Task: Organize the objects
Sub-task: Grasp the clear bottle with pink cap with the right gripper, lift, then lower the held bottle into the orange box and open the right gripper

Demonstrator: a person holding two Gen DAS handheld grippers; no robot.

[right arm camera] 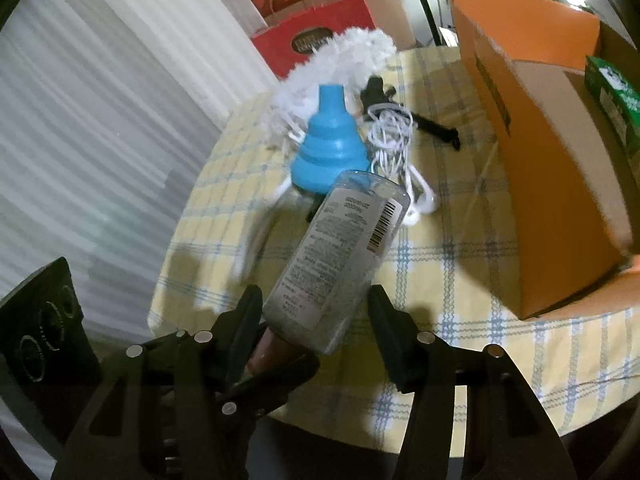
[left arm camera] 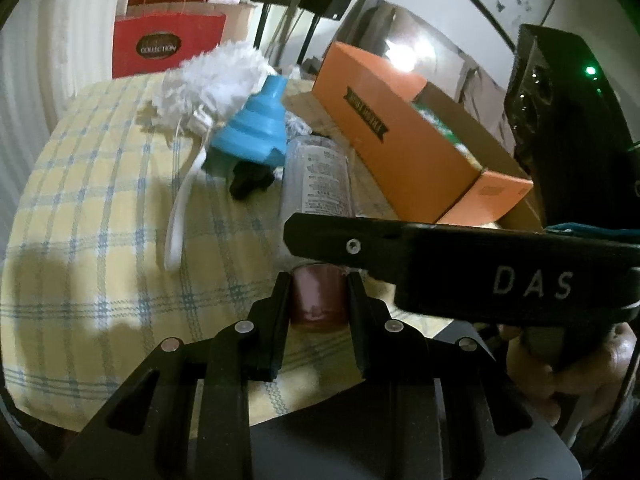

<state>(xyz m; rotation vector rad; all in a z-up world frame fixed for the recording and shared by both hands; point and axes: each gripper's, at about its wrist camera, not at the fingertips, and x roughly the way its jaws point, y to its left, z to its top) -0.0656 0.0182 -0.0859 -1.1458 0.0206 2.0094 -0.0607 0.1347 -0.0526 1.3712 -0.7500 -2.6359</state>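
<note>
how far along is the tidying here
Early. Done: only a green packet sits in the orange box. In hand: the left gripper is shut on the clear bottle's brown cap; the right gripper straddles the bottle, its right finger apart. Left on the table: blue funnel, white duster, white cable, black tool.

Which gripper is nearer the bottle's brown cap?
Left. The left gripper clamps the brown cap; the right gripper straddles the clear bottle beyond the cap.

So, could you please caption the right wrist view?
Right gripper brackets a clear labelled bottle over the checked tablecloth.
</note>
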